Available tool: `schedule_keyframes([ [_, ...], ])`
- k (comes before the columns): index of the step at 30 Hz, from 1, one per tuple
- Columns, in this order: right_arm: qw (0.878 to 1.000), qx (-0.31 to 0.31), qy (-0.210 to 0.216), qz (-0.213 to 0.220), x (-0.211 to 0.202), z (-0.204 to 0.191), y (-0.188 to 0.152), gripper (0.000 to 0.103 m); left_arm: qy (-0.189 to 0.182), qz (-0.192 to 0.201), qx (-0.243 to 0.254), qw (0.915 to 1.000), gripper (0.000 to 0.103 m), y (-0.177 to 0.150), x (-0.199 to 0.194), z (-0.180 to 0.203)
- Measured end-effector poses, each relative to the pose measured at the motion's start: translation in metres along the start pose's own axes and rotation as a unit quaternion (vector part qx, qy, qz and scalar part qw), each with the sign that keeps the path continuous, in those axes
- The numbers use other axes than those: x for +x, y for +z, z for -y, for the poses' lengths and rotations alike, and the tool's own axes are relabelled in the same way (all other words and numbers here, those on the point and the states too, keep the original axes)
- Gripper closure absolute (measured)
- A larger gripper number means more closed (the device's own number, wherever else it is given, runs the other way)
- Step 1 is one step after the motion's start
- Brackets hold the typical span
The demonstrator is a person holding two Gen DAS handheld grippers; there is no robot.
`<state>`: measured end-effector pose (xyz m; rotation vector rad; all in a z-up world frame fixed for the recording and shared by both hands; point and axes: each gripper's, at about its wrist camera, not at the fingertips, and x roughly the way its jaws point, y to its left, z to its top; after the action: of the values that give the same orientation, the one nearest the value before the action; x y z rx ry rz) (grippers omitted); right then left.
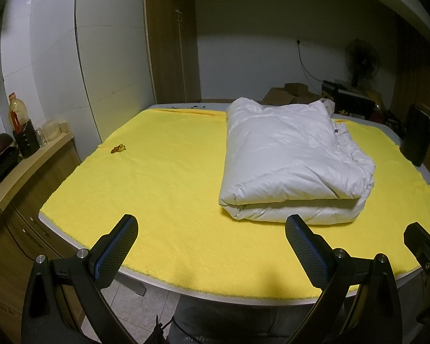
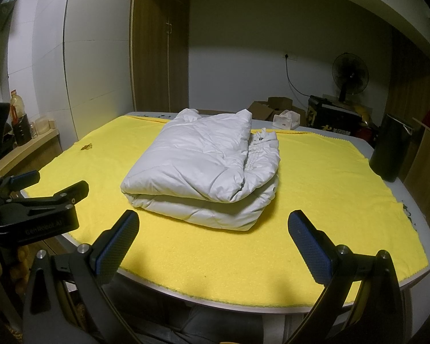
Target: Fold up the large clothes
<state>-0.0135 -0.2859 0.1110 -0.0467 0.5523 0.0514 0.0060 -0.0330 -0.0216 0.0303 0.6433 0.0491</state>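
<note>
While both grippers [image 1: 212,246] [image 2: 213,243] gape empty, jacket [image 2: 203,169] lies folded.

Black tongs [image 1: 212,243], seemingly blue-padded fingers [image 1: 116,253]

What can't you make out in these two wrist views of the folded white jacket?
- Folded white jacket: underside and inner layers hidden by its own folds, both views.
- Small object on the yellow cloth: too small to identify.
- Right gripper in the left wrist view: cut off by the right edge.
</note>
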Motion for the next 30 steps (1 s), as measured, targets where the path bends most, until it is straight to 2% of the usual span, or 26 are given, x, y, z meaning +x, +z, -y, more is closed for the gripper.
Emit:
schedule_keyframes([
  [30, 1.0, 0.0, 0.0, -0.001, 0.0012, -0.0033, -0.0014, 0.0, -0.006, -0.004, 0.004, 1.0, 0.0, -0.0024, 0.0014, 0.0024],
])
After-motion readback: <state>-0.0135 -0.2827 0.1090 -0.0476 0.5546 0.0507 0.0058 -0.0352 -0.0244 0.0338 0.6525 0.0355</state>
